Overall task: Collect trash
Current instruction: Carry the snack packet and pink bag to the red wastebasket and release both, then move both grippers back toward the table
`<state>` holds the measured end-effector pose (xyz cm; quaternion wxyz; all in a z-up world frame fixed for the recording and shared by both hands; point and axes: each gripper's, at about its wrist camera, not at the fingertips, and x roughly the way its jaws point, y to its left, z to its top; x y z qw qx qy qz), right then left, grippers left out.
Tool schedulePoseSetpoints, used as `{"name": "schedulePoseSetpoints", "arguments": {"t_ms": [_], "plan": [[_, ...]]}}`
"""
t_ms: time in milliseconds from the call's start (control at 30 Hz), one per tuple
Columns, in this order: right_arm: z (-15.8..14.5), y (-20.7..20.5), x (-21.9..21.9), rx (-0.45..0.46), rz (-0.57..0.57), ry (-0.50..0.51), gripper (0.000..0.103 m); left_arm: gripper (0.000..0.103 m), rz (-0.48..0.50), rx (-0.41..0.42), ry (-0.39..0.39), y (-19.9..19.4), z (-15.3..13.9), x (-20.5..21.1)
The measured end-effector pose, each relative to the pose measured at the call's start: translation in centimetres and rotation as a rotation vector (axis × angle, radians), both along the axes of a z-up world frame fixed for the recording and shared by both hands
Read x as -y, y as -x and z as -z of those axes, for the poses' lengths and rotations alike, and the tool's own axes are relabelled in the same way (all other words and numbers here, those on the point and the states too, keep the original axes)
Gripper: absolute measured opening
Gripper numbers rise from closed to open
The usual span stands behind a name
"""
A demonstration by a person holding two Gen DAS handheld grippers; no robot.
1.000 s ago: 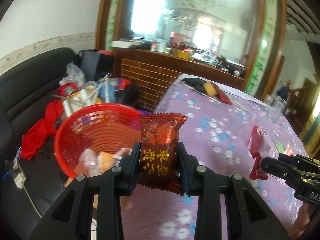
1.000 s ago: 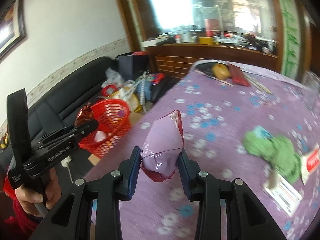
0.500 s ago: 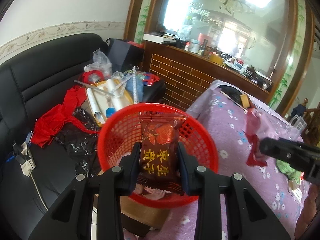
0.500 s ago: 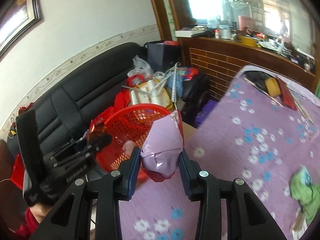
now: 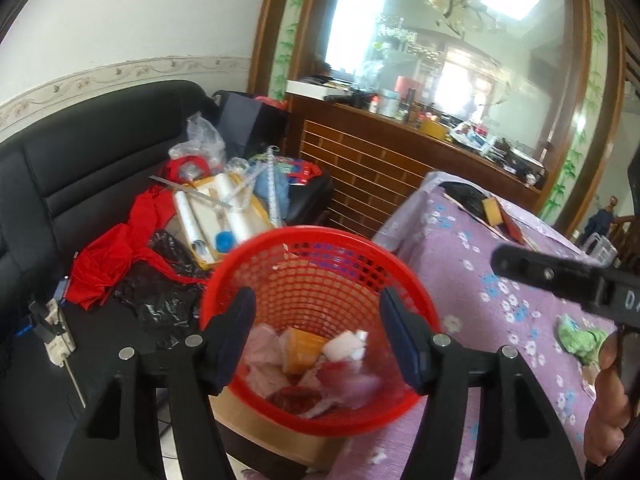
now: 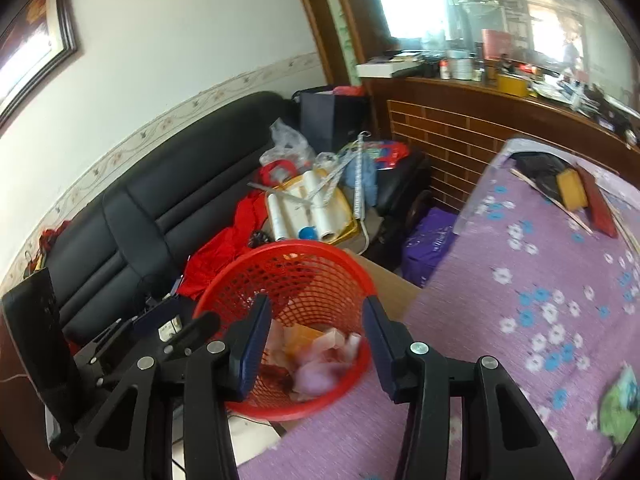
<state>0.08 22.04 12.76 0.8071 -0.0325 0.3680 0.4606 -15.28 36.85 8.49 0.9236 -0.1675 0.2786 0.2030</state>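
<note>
- As both grippers, left [image 5: 318,334] and right [image 6: 314,344], hang over the red basket [image 5: 256,268] with fingers apart and empty, the drop step looks finished.
- Next, probably the green wrapper [image 5: 582,340] on the worktop [image 6: 520,320].

We see a black sofa [image 6: 168,196] with red cloth [image 5: 108,264] on it. We see a purple tablecloth [image 6: 540,280] too.

Red plastic mesh basket [image 5: 320,264], glossy black leather sofa [image 6: 168,184], floral purple cloth table cover [image 6: 520,320], wooden counter [image 5: 380,160].
</note>
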Motion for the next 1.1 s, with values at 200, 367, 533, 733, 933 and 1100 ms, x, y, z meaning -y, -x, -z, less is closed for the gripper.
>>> {"name": "schedulePoseSetpoints", "arguments": {"t_ms": [200, 367, 533, 733, 933, 1100], "plan": [[1.8, 0.5, 6.7, -0.030, 0.074, 0.004, 0.051, 0.066, 0.109, -0.009, -0.018, -1.3, 0.0, 4.8], [3.3, 0.7, 14.3, -0.050, 0.160, -0.010, 0.052, 0.066, 0.215, -0.043, -0.030, -3.1, 0.6, 9.9], [4.7, 1.0, 22.8, -0.062, 0.322, -0.008, 0.051, 0.066, 0.326, -0.074, -0.034, -4.8, 1.1, 15.1], [6.5, 1.3, 31.1, 0.005, 0.576, 0.091, 0.051, 0.066, 0.425, -0.101, -0.064, -6.0, 1.7, 20.2], [8.8, -0.1, 31.7, 0.018, 0.605, 0.198, 0.050, 0.066, 0.493, -0.116, -0.088, -6.3, 2.1, 23.3], [10.1, -1.3, 30.2, 0.072, 0.645, 0.311, 0.022, 0.066, 0.514, -0.126, -0.098, -6.6, 2.2, 24.1]]}}
